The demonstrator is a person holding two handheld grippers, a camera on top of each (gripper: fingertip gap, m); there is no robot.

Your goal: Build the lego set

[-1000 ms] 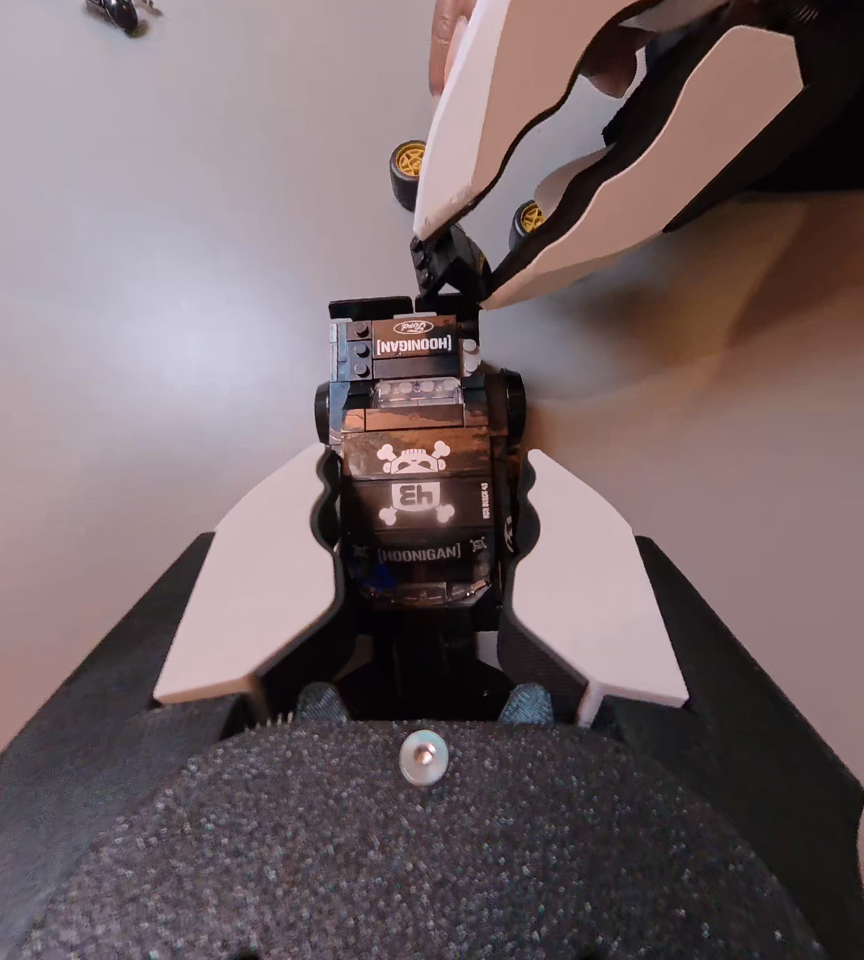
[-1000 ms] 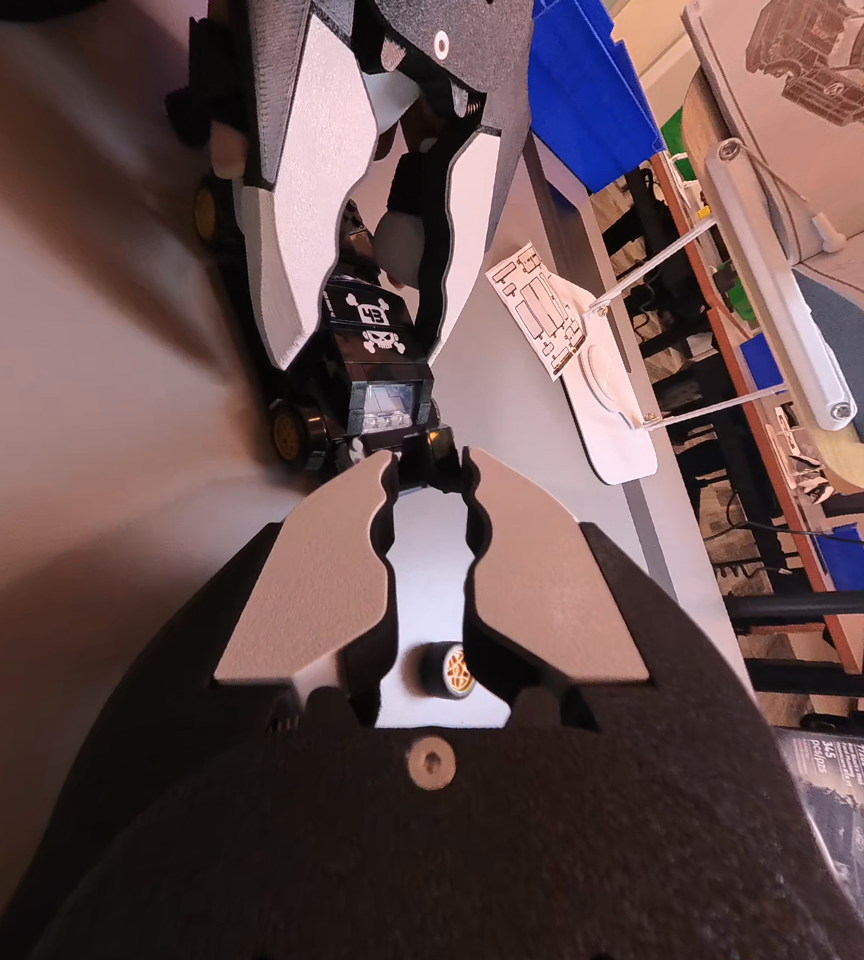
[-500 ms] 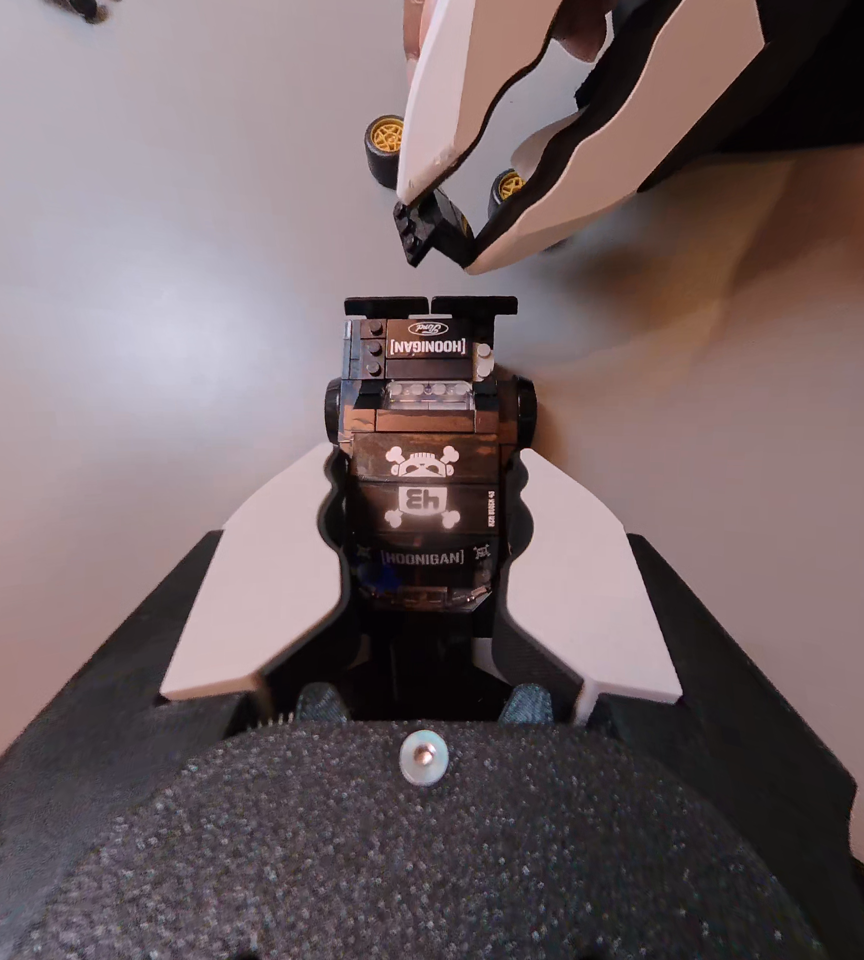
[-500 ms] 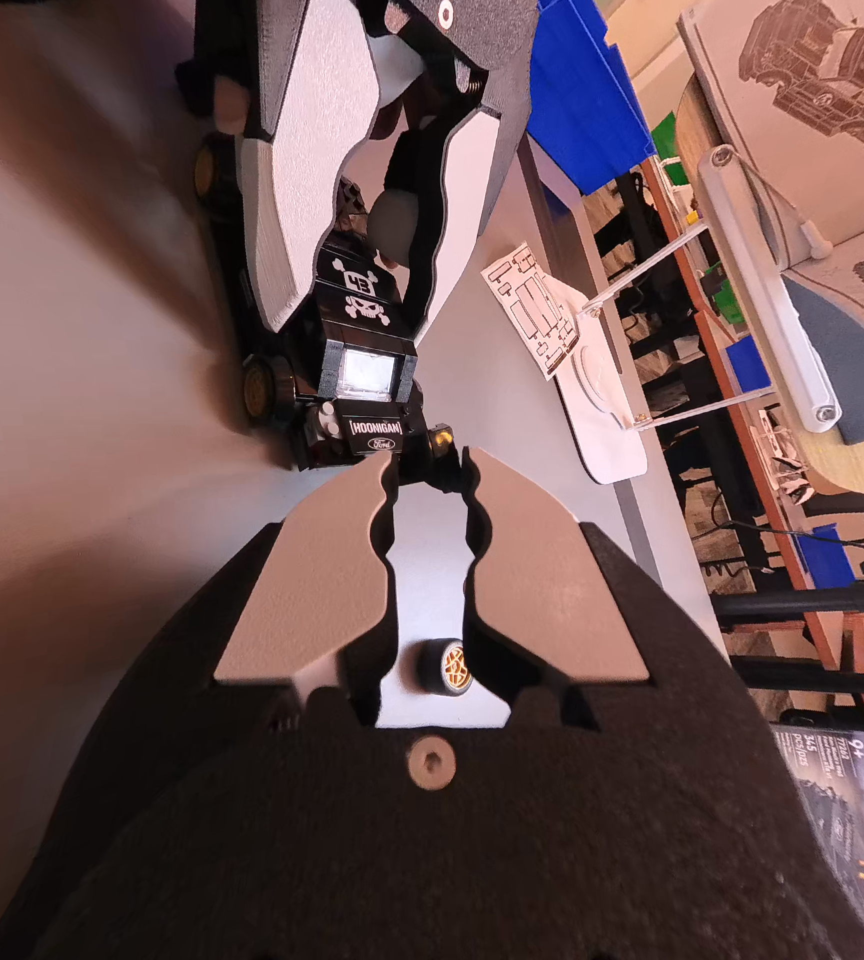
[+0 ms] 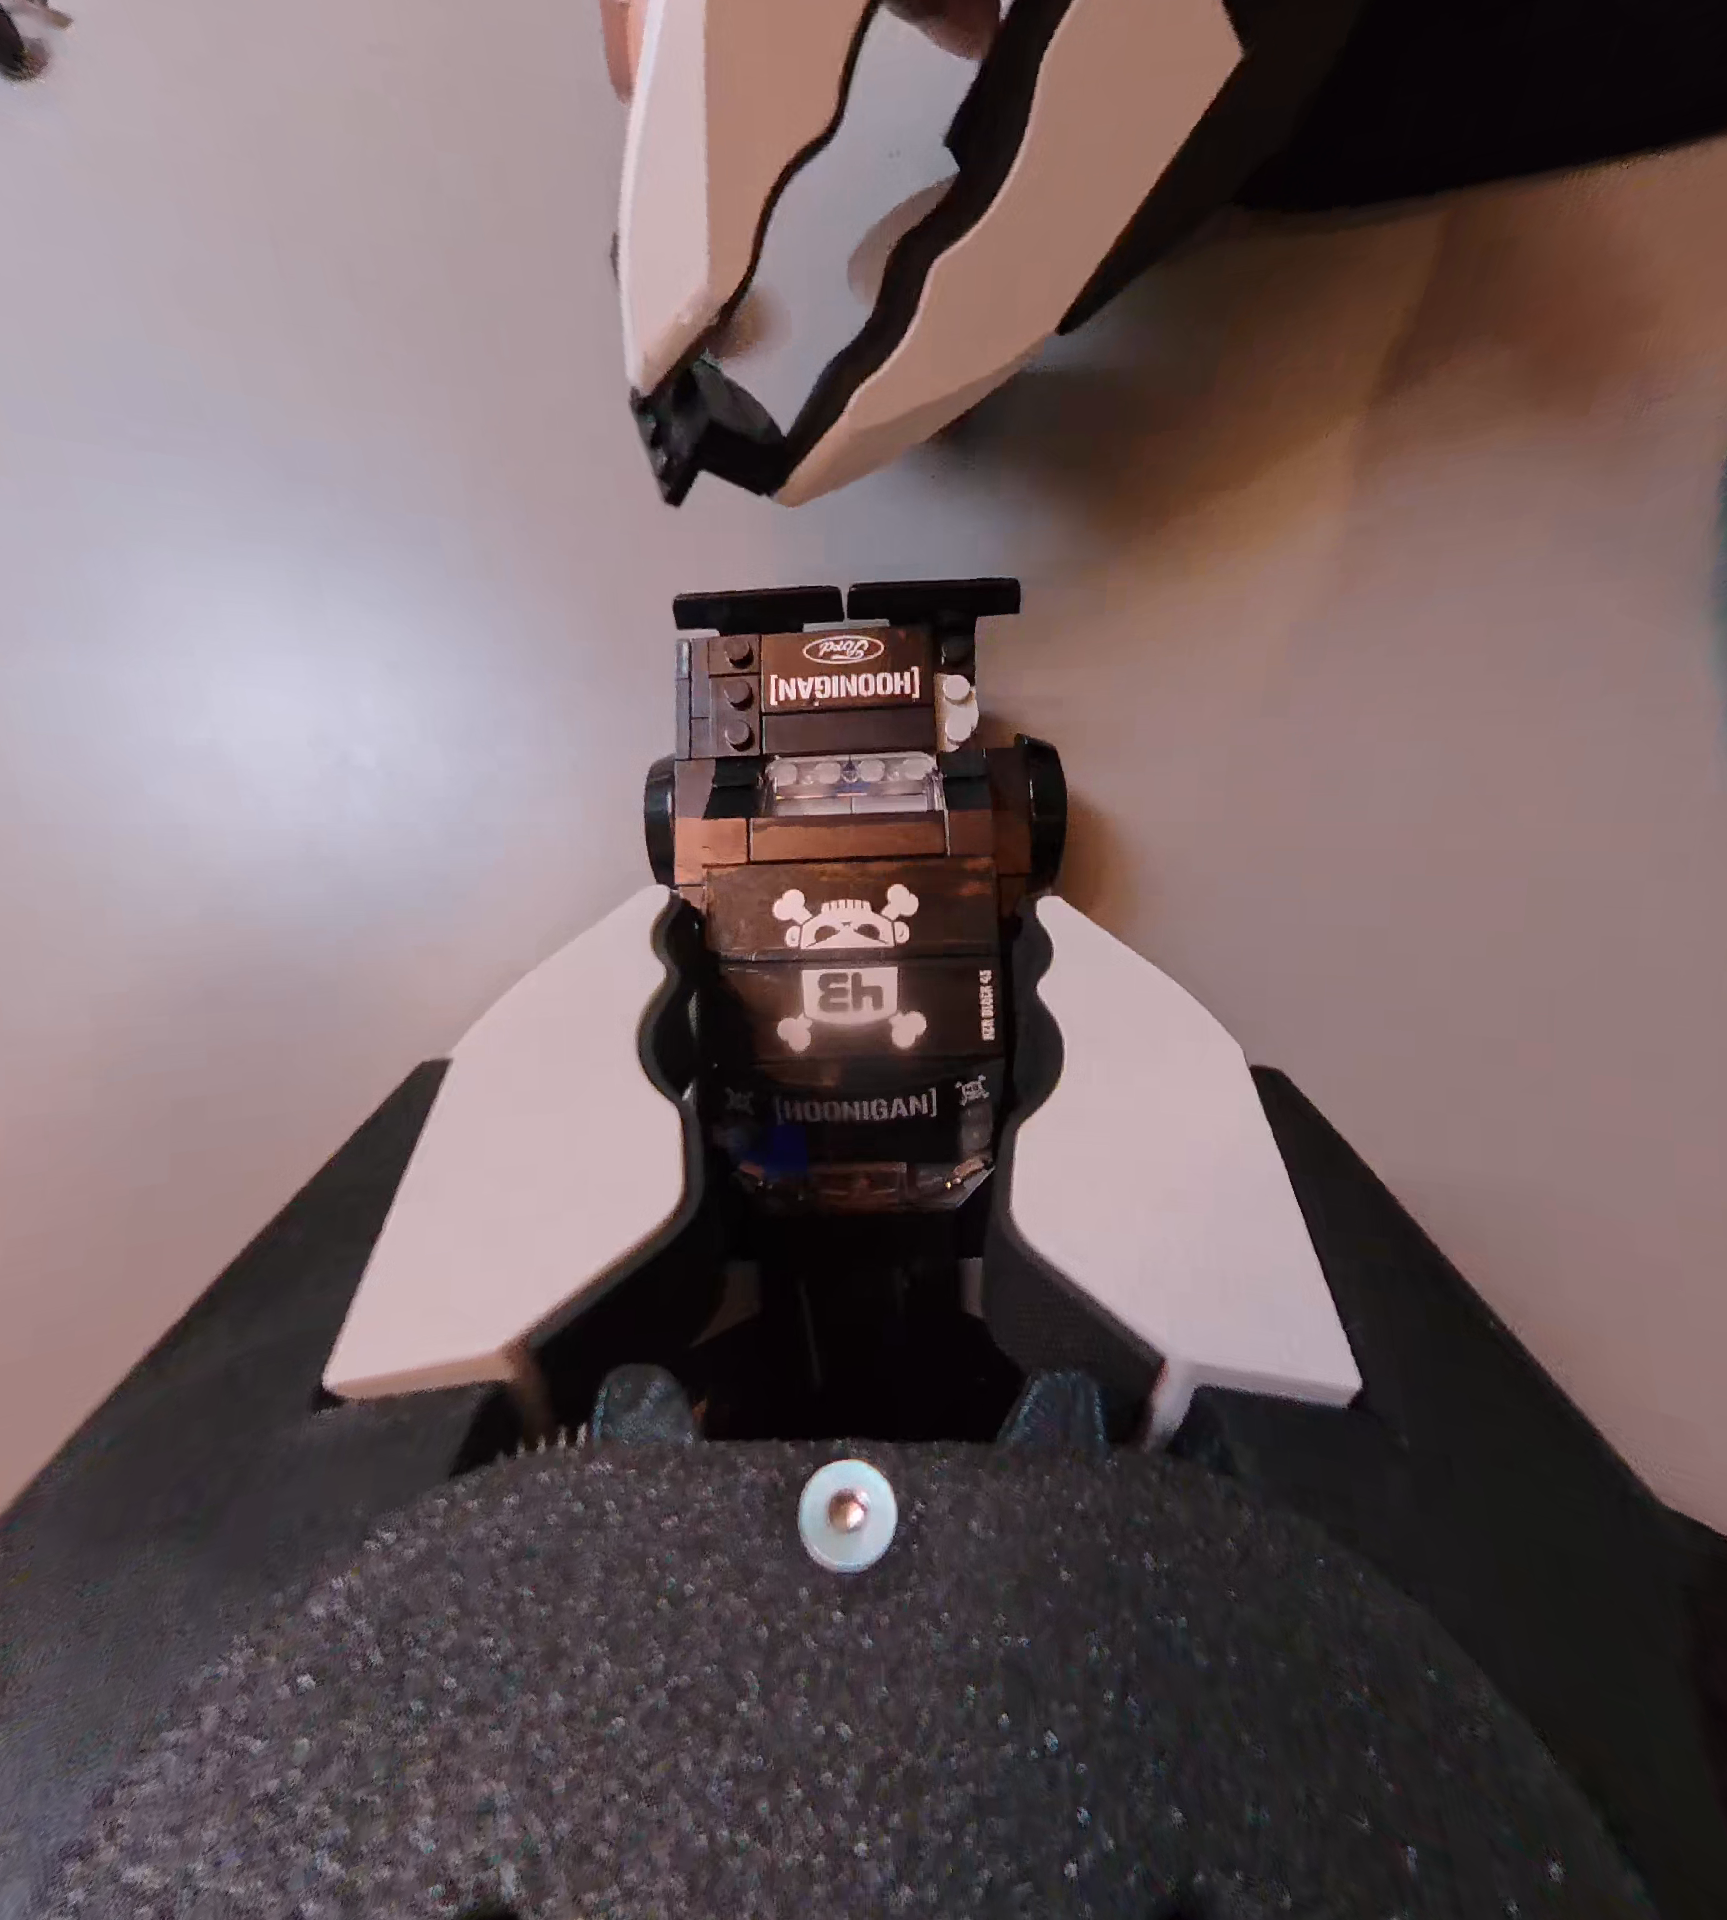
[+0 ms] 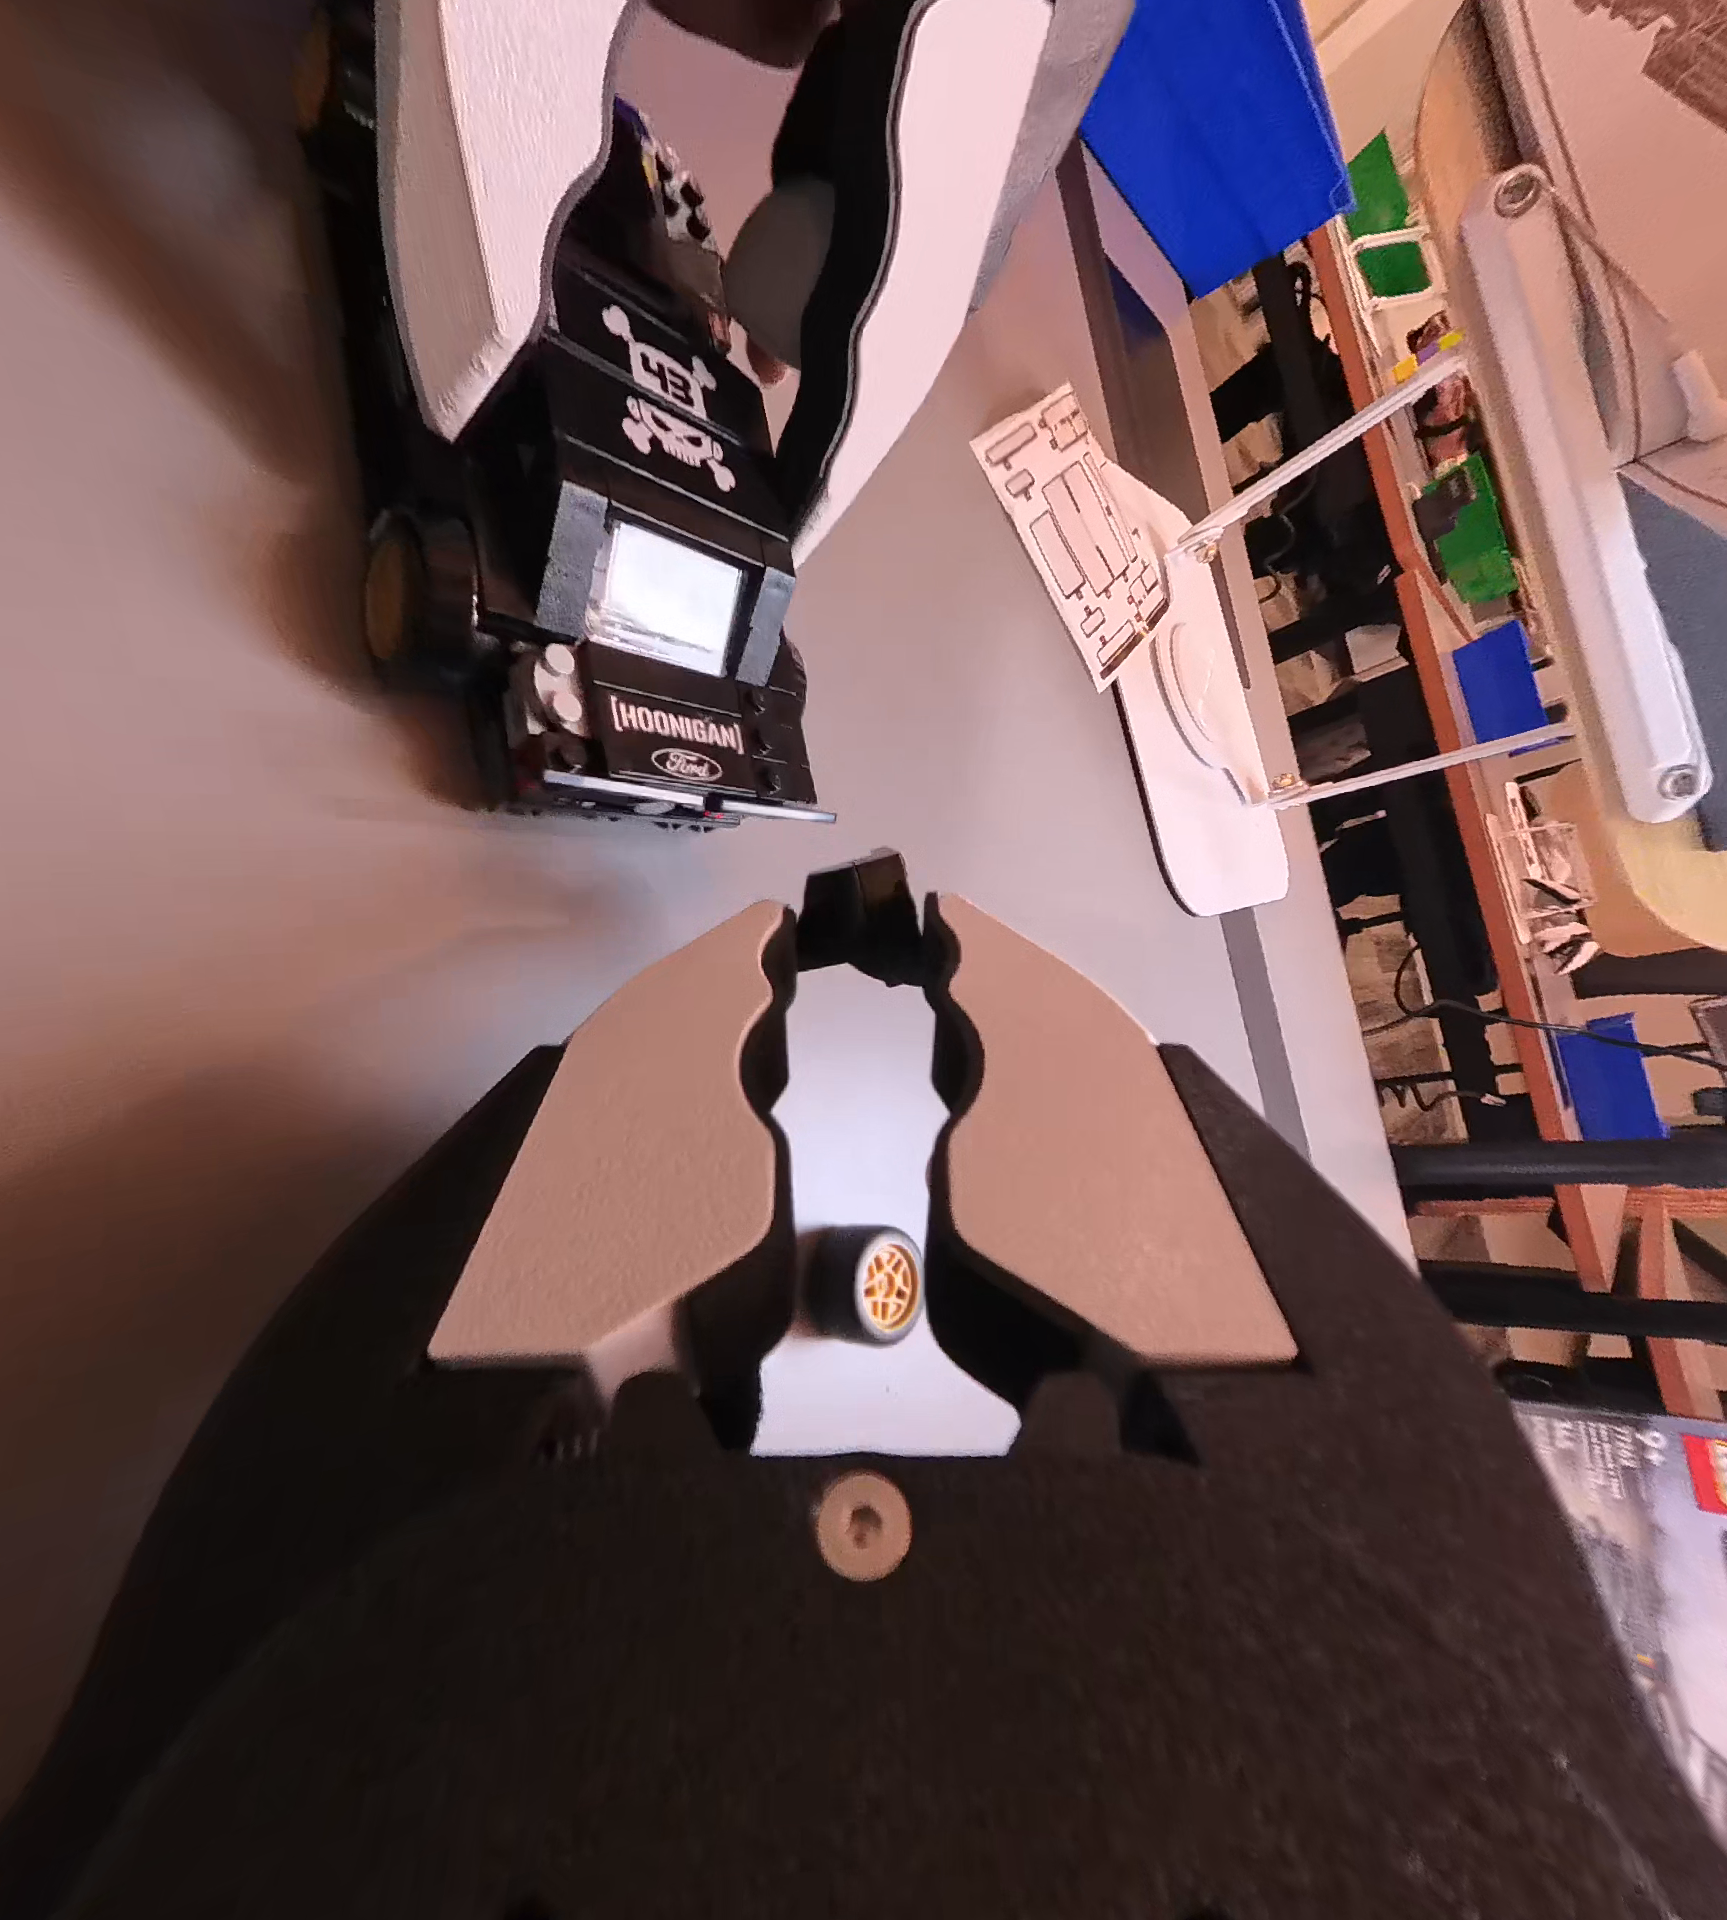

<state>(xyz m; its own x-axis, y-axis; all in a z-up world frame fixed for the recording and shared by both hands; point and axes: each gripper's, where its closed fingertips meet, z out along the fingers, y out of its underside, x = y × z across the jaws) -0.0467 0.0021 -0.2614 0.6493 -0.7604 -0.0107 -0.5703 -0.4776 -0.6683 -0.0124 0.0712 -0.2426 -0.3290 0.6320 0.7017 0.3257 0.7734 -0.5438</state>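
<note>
The grey table [image 5: 215, 520] carries the whole work area. At its far edge in the right wrist view, blue bins [image 6: 1212, 135] stand on shelving; their contents cannot be seen. A printed set box [image 6: 1690, 1621] lies at the lower right of that view, and its contents are likewise hidden. A white stand [image 6: 1212, 790] with a sticker sheet [image 6: 1067, 530] leaning on it sits near the table edge.

The black lego car [image 5: 854, 935] is clamped across its body by the left gripper [image 5: 854, 1039], whose jaws are set at car width against both sides. The car's tail, with two flat black plates, points away from that gripper.

The right gripper [image 6: 859, 925] is closed narrowly on a small black brick [image 6: 854, 904], held at the fingertips. The brick [image 5: 703, 436] sits just beyond the car's tail and apart from it.

One loose wheel [image 6: 869, 1283] with a gold hub lies on the table beneath the right gripper's fingers [image 6: 630, 1143].
</note>
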